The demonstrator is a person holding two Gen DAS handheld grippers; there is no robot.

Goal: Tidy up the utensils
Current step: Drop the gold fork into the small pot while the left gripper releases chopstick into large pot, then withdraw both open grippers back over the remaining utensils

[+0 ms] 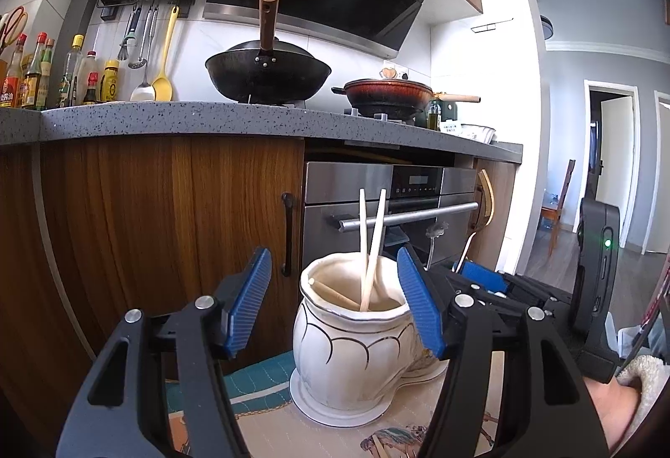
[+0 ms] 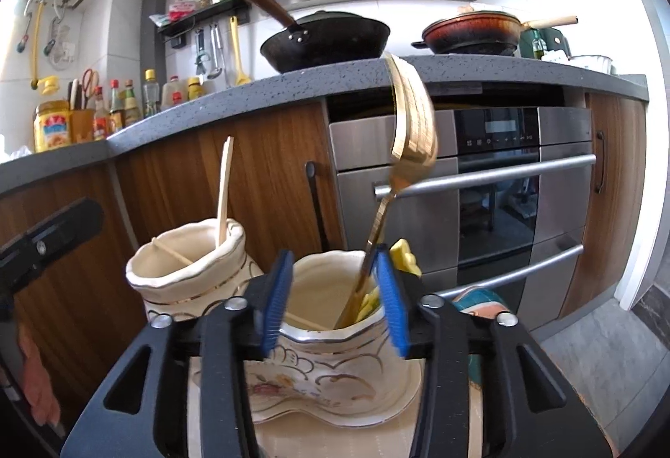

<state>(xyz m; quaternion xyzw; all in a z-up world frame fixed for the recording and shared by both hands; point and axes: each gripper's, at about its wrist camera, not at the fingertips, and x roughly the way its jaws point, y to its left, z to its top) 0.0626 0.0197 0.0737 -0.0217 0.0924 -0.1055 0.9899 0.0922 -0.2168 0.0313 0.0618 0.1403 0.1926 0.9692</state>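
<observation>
The left gripper [image 1: 335,301] stands released, its blue ribbed pads spread wide on either side of a cream ceramic double-mouthed holder with gold line work [image 1: 347,349], touching neither wall. Two pale wooden chopsticks [image 1: 370,248] lean upright in this near mouth; a third lies low across the rim at the left. The holder sits on a white saucer-like base [image 1: 335,407] resting on a patterned teal and beige cloth [image 1: 259,382]; the cloth's edges run out of the picture, so free margin around the base cannot be judged.

In the right wrist view, the right gripper [image 2: 335,294] is parted, its pads bracketing the second mouth of the holder [image 2: 326,332]. A gold metal spoon [image 2: 412,123] stands bowl-up, its handle dropping into this mouth right against the right-hand pad; whether the pad touches the handle cannot be told, and the other pad is well clear of it. A yellow item [image 2: 404,255] shows just behind the rim; its nature is unclear. The other mouth, to the left, holds one chopstick upright [image 2: 225,190].

Behind, wooden cabinet doors [image 1: 167,227] and a stainless steel oven [image 2: 494,173] stand under a grey speckled countertop [image 1: 188,119].
</observation>
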